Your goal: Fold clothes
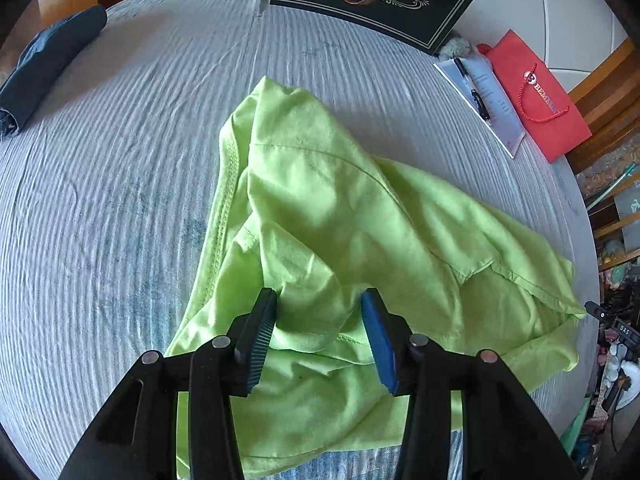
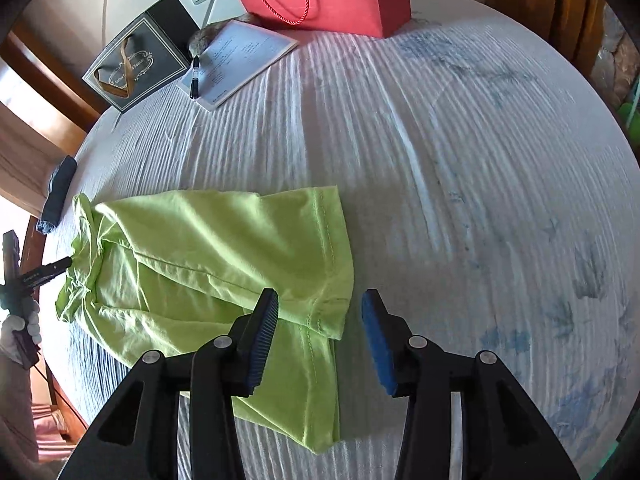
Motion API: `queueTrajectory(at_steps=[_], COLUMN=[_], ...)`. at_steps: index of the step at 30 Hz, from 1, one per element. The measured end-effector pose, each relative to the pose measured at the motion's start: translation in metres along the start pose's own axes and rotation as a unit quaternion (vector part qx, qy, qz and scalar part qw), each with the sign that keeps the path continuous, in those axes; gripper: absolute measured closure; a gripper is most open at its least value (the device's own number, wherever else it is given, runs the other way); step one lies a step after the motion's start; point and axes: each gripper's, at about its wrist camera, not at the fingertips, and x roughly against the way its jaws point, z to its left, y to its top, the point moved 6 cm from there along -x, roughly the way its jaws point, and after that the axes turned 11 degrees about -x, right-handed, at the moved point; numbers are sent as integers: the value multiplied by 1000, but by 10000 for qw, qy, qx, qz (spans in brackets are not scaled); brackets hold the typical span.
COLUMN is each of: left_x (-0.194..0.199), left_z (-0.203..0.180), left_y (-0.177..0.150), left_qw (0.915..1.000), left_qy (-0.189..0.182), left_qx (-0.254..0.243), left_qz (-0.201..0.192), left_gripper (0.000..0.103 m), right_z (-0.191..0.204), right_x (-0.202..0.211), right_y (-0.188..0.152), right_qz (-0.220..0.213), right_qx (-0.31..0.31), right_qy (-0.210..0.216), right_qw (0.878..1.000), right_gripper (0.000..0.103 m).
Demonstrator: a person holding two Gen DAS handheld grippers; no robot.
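Both grippers stand released: left gripper (image 1: 319,304) over the crumpled lime-green T-shirt (image 1: 340,216), right gripper (image 2: 320,306) above its hem. Striped tablecloth (image 1: 120,160) beneath; red gift bag (image 1: 536,96) upper right.

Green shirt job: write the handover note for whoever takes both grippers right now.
Left gripper: open, holding nothing, poised over a raised fold of the green shirt.
Right gripper: open, holding nothing, at the shirt's hemmed end.
The shirt lies crumpled and bunched on the striped tablecloth; no neat fold shows yet.
A dark garment lies rolled up at the table's edge.
Left to do: likely grip the shirt, spread it flat, then fold it.
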Motion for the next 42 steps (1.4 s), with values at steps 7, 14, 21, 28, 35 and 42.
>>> queueTrajectory(at_steps=[7, 14, 21, 28, 35, 42], left_x=[22, 24, 58, 19, -15, 6], left_z=[-5, 18, 15, 49, 43, 55], left_y=[-5, -38, 15, 73, 73, 74], left_qw=[9982, 9941, 9952, 9935, 9918, 9832], left_qy=[439, 868, 794, 1086, 1226, 1781], left_qx=[-399, -479, -407, -104, -352, -299], left_qz=[-74, 438, -409, -311, -30, -263], left_gripper=[94, 94, 50, 50, 88, 89], right_z=[13, 2, 3, 13, 21, 11], right_x=[-21, -20, 3, -11, -58, -40], right_y=[-9, -24, 3, 47, 59, 69], right_qz=[336, 674, 143, -35, 257, -197], right_qx=[366, 631, 398, 152, 193, 76], right_qy=[-334, -631, -578, -513, -956, -1213], right_qw=[9982, 9937, 9974, 9986, 9949, 9924], right_gripper=[98, 86, 63, 61, 73, 84])
